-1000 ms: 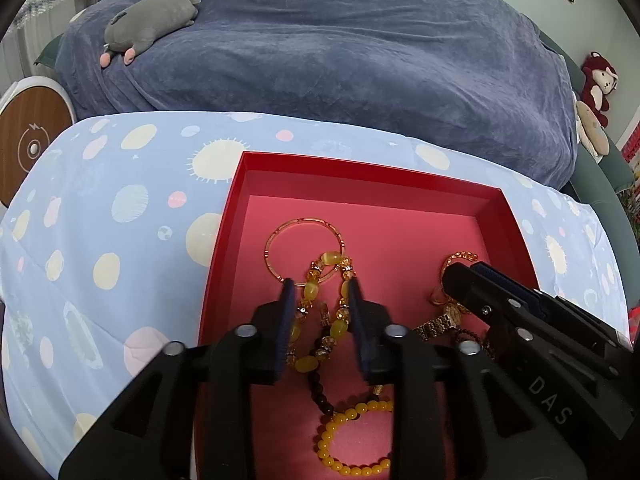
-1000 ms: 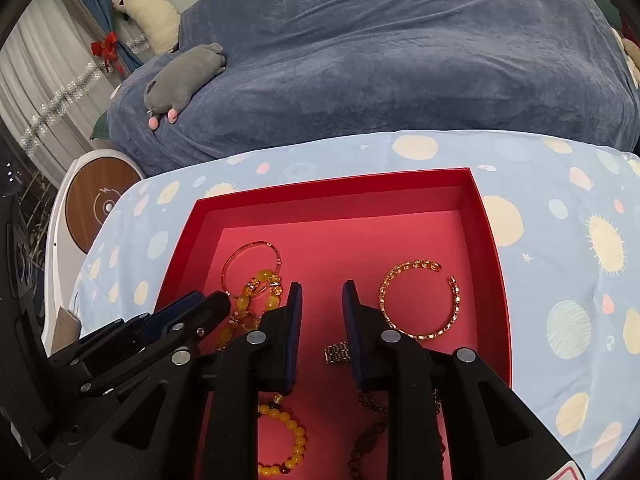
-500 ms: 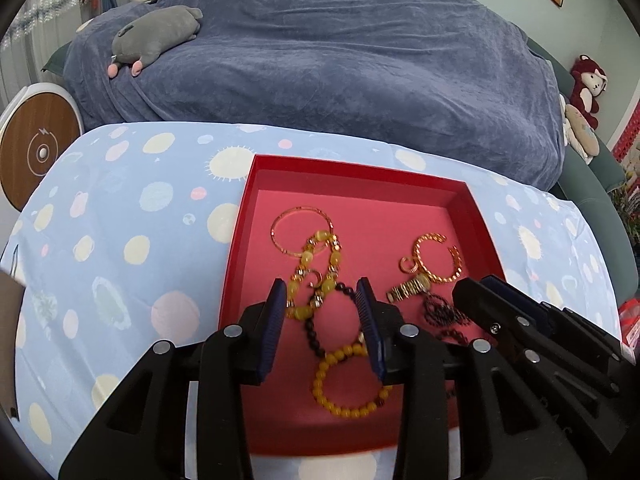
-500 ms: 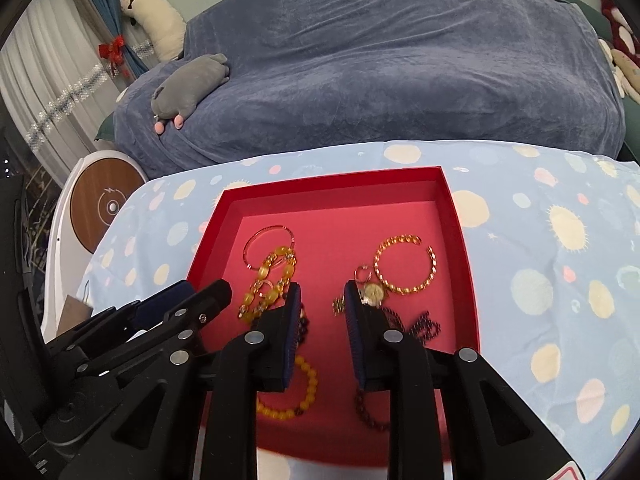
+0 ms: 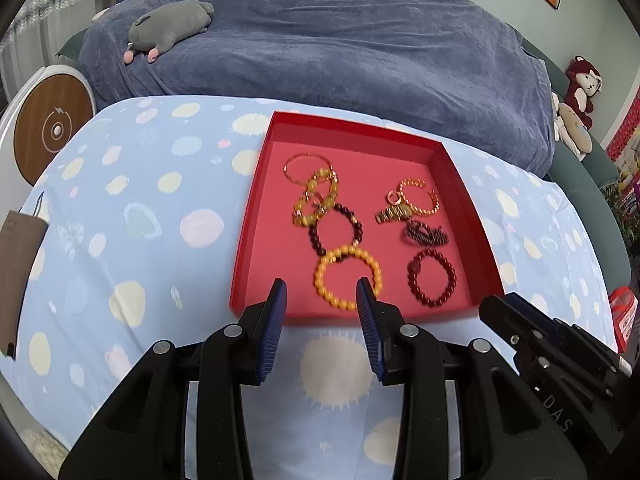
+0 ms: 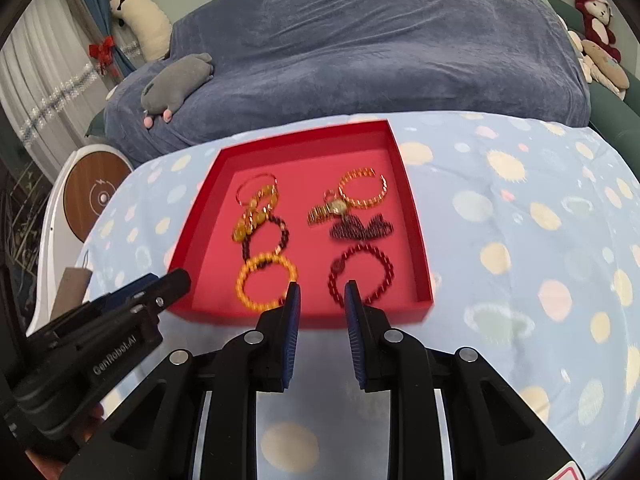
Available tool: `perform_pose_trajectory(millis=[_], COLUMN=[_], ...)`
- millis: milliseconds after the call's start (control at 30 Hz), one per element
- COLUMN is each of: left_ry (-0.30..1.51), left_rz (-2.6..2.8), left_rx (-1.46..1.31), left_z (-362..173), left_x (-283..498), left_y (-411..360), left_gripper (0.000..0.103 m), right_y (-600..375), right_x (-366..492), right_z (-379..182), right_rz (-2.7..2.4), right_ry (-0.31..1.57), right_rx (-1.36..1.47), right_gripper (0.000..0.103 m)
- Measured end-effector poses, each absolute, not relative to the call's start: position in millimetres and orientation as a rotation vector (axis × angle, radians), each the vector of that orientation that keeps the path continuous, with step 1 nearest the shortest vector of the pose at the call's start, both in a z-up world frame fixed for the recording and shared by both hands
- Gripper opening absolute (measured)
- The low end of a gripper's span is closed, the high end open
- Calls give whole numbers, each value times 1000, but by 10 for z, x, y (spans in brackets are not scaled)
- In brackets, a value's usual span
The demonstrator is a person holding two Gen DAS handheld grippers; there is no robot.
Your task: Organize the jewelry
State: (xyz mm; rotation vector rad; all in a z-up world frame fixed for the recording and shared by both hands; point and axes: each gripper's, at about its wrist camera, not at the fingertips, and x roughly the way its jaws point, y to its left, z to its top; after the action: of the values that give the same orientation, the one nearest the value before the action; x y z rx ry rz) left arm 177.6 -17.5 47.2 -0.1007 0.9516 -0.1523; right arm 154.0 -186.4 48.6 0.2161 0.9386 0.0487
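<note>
A shallow red tray (image 5: 256, 216) (image 6: 416, 240) lies on the dotted cloth and holds several pieces of jewelry. Among them are a yellow bead bracelet (image 5: 318, 280) (image 6: 240, 286), a dark red bead bracelet (image 5: 412, 276) (image 6: 334, 276), a gold cuff bangle (image 5: 416, 208) (image 6: 362, 202), a gold watch (image 5: 394, 212) and an amber bracelet (image 5: 308, 204). My left gripper (image 5: 321, 286) hovers open over the tray's near edge, holding nothing. Beside it on the right, my right gripper (image 6: 322, 286) has its jaws opening with nothing between them.
The light blue dotted cloth (image 5: 140, 220) covers the table. Behind it is a sofa under a blue blanket (image 5: 340, 52) with a grey plush toy (image 5: 168, 26). A round wood-topped device (image 5: 52, 132) stands at the left, near a brown paper bag (image 5: 16, 264).
Both grippers have drawn back and slightly up from over the jewelry to the tray's near edge. The whole tray now shows beyond the fingertips. The right jaws stand a little wider.
</note>
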Motion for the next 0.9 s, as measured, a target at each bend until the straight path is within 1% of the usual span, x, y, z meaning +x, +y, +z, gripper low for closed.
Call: perform_pose_trajectory(millis=[33, 67, 233, 400, 467, 667, 900], left_ry=[952, 954, 964, 961, 958, 953, 957], left_rz=[-153, -153, -152, -151, -149, -143, -128], left_rx=[-99, -98, -94, -80, -79, -71, -66], left_z=[464, 456, 402, 394, 390, 395, 368], left_x=[1723, 1686, 1463, 1336, 1298, 1211, 1151], left_y=[-181, -184, -198, -219, -217, -223, -212], left_gripper=[34, 34, 34, 34, 34, 34, 35], right_y=[-1871, -1874, -1866, -1825, -1821, -1824, -1844], right_x=[1480, 1408, 1194, 1044, 999, 917, 886], right_z=[468, 448, 384, 376, 367, 351, 393], right_rz=[46, 46, 37, 30, 35, 35, 24], right_ry=[941, 942, 953, 948, 949, 955, 936], right_rx=[215, 215, 205, 164, 167, 170, 161], right_gripper=[34, 38, 43, 52, 58, 66, 71])
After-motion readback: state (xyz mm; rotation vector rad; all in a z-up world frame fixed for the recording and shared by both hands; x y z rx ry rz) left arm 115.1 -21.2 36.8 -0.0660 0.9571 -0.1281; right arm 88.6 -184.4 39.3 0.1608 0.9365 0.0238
